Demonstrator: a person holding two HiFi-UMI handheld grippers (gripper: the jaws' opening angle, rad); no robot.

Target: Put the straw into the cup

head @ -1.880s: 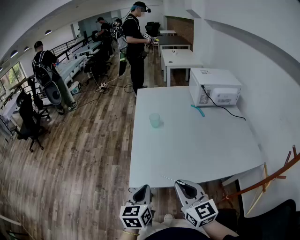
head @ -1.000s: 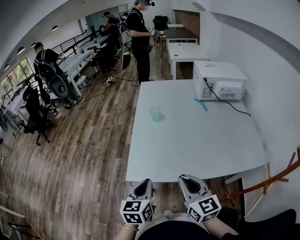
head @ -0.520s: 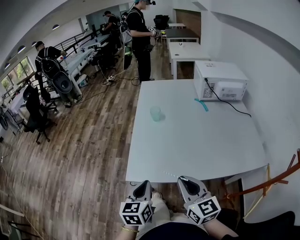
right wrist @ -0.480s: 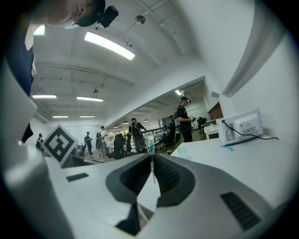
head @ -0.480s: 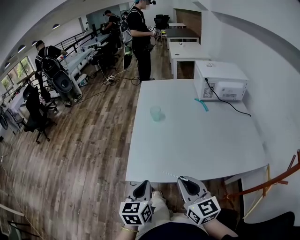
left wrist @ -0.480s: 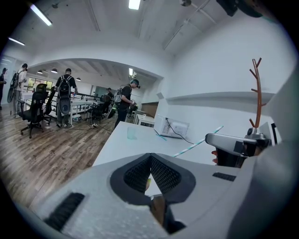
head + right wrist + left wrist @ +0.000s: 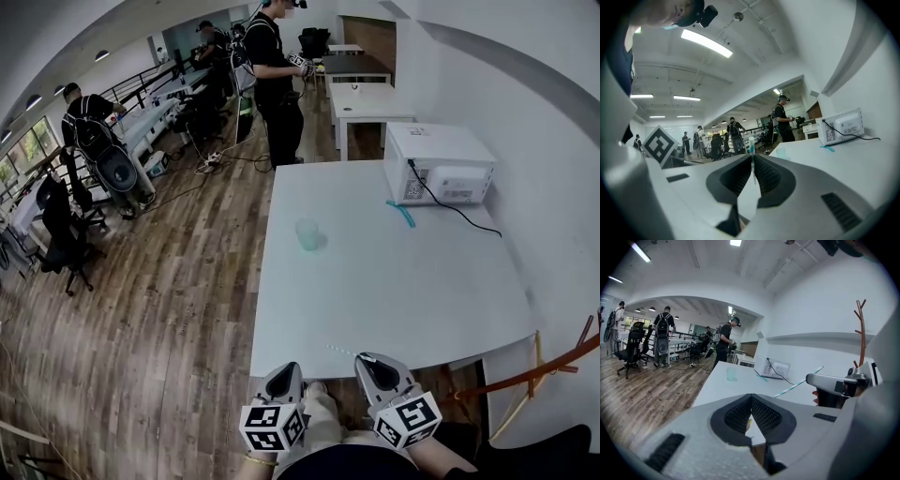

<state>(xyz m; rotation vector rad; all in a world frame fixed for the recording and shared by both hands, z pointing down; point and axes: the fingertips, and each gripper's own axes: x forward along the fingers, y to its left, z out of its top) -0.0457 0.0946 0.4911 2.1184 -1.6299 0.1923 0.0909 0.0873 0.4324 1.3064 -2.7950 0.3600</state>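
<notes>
A pale green translucent cup [image 7: 307,234] stands on the white table [image 7: 394,291], left of its middle. Below the table's near edge my right gripper [image 7: 367,361] is shut on a thin striped straw [image 7: 341,352], which sticks out to the left over the edge. The right gripper view shows that straw [image 7: 750,145] upright between the pads, with the cup [image 7: 781,152] far ahead. Beside it my left gripper [image 7: 286,373] is shut with nothing in it. In the left gripper view [image 7: 750,399] the straw [image 7: 797,385] slants up at the right, and the cup [image 7: 731,374] is far off.
A white microwave [image 7: 439,164] stands at the table's far right with a black cable trailing from it. A teal strip [image 7: 400,215] lies in front of it. Several people [image 7: 272,66] with gear stand on the wooden floor beyond. A wall runs along the right.
The head view has shifted slightly, and the table's near edge sits a little lower in it. Both grippers keep their places at the bottom, the straw still in the right one.
</notes>
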